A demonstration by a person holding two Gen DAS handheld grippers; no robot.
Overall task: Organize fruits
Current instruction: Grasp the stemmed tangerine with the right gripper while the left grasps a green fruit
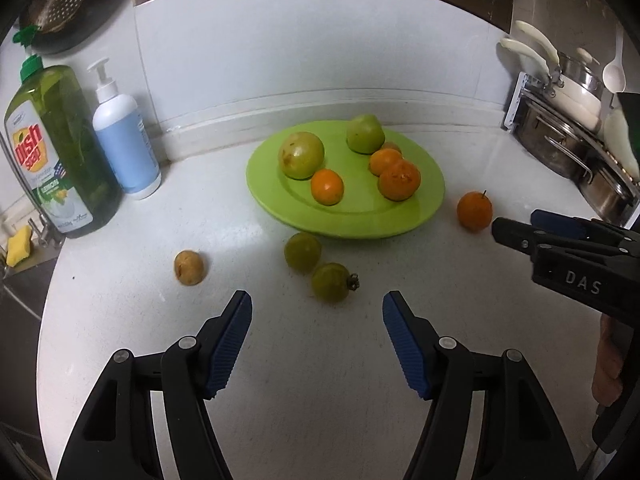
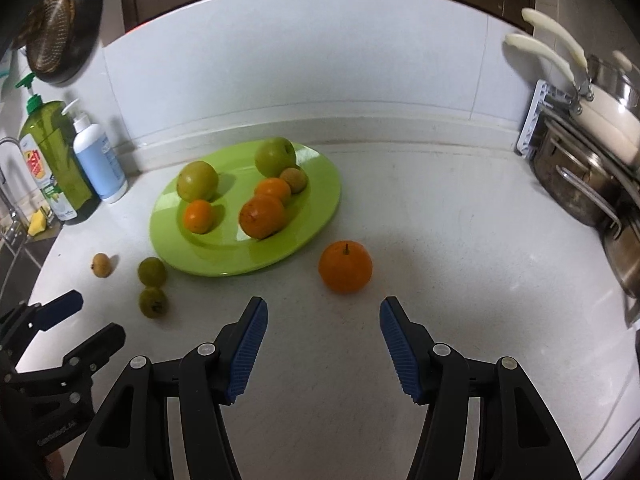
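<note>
Your left gripper (image 1: 317, 306) hangs over the white counter (image 1: 280, 360) with its jaws apart and nothing between them. Just beyond its tips lie two small green fruits: the near one (image 1: 332, 282), with a dried stem on its right, and a second (image 1: 302, 252) a little farther and to its left, just beside it. Farther left, well apart from both, sits a small brown fruit (image 1: 189, 267).

Your right gripper (image 2: 323, 312) is likewise released, its blue pads (image 2: 247, 354) holding nothing. An orange (image 2: 345, 266) with a short stem sits on the counter just beyond its tips, between them and the right edge of the green plate (image 2: 316, 200). The orange is near the plate but off it.

The plate lies toward the far wall, left of centre in the right view. On it are two large green fruits, one at the left (image 2: 197, 181) and one at the far side (image 2: 275, 157), three oranges, at the near left (image 2: 199, 216), in the middle (image 2: 272, 190) and at the near right (image 2: 262, 216), and a small brownish fruit (image 2: 294, 179) behind them.

At the far left stand a green dish soap bottle (image 1: 56, 152) and a white pump bottle (image 1: 126, 148), side by side. Pots (image 1: 560, 136) are stacked at the far right.
</note>
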